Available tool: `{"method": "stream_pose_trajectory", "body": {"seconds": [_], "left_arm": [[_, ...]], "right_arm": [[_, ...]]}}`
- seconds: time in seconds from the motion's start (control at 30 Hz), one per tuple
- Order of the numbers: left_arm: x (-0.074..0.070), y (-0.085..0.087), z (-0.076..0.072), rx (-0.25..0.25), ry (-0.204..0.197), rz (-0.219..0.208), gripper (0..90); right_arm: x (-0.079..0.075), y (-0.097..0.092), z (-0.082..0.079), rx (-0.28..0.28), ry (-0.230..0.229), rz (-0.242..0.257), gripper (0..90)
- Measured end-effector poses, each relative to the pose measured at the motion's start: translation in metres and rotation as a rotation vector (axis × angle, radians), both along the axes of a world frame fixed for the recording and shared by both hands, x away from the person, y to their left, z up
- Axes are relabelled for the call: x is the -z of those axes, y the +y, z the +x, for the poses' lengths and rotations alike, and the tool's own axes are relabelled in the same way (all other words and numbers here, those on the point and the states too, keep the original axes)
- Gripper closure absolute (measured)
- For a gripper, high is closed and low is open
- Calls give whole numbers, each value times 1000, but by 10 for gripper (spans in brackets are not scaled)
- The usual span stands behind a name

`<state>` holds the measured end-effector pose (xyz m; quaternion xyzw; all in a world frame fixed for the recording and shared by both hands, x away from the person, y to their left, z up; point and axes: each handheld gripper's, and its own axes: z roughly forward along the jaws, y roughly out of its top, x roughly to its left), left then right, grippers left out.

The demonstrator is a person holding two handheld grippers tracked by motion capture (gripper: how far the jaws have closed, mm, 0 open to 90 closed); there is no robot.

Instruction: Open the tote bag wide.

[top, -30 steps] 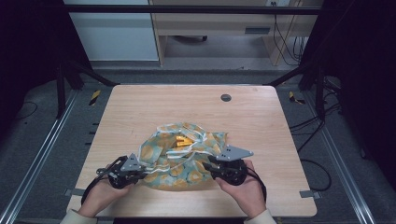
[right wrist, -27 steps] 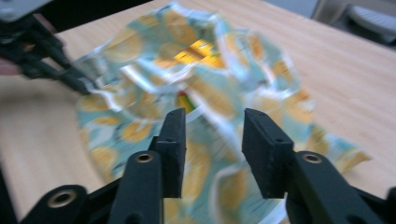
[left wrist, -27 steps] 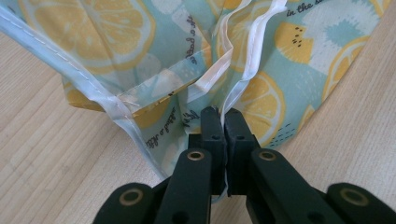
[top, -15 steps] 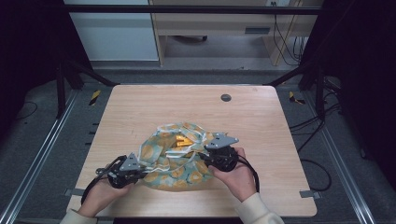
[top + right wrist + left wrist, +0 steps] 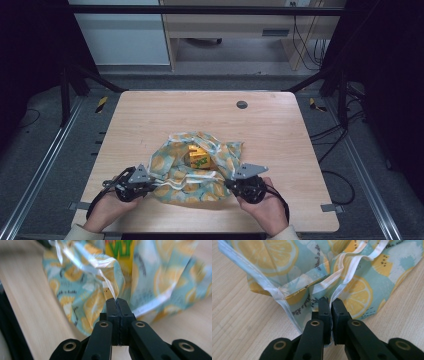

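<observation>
A light-blue cloth bag [image 5: 172,170] printed with lemon slices lies on the wooden table [image 5: 165,115], its mouth open upward. A yellow carton [image 5: 199,157] with green lettering stands inside it. At the bag's left edge, my left gripper [image 5: 151,182] is shut on the white-trimmed hem [image 5: 342,277]; the cloth runs between the jaws of my left gripper [image 5: 330,301]. At the bag's right side is my right gripper [image 5: 229,183]. Its jaws have just been closing, and in the right gripper view my right gripper [image 5: 117,301] pinches a thin white strip of the bag's trim [image 5: 110,287]. The carton [image 5: 120,252] shows behind it.
A round dark grommet [image 5: 242,104] sits in the tabletop near the far edge. Bare wood lies all round the bag. Black frame rails and cables run along both sides of the table, and a pale cabinet stands behind it.
The right gripper reached in over the bag's right half, then drew back toward the front edge and lower, jaws closed on the trim. The left gripper kept still.
</observation>
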<state>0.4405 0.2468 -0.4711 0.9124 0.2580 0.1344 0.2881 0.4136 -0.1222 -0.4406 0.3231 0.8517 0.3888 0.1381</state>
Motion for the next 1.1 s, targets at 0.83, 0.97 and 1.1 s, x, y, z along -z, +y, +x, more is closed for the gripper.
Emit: {"method": "stream_pose_trajectory", "body": {"seconds": [0.83, 0.97, 1.1], "left_arm": [[-1, -3, -2, 1, -19, -7, 851], [-2, -3, -2, 4, -26, -9, 850], [-2, -3, -3, 7, -31, -10, 852]], "right_arm": [[-39, 8, 37, 60, -75, 19, 423], [-33, 24, 51, 51, -51, -11, 395], [-28, 31, 62, 50, -30, -44, 493]]}}
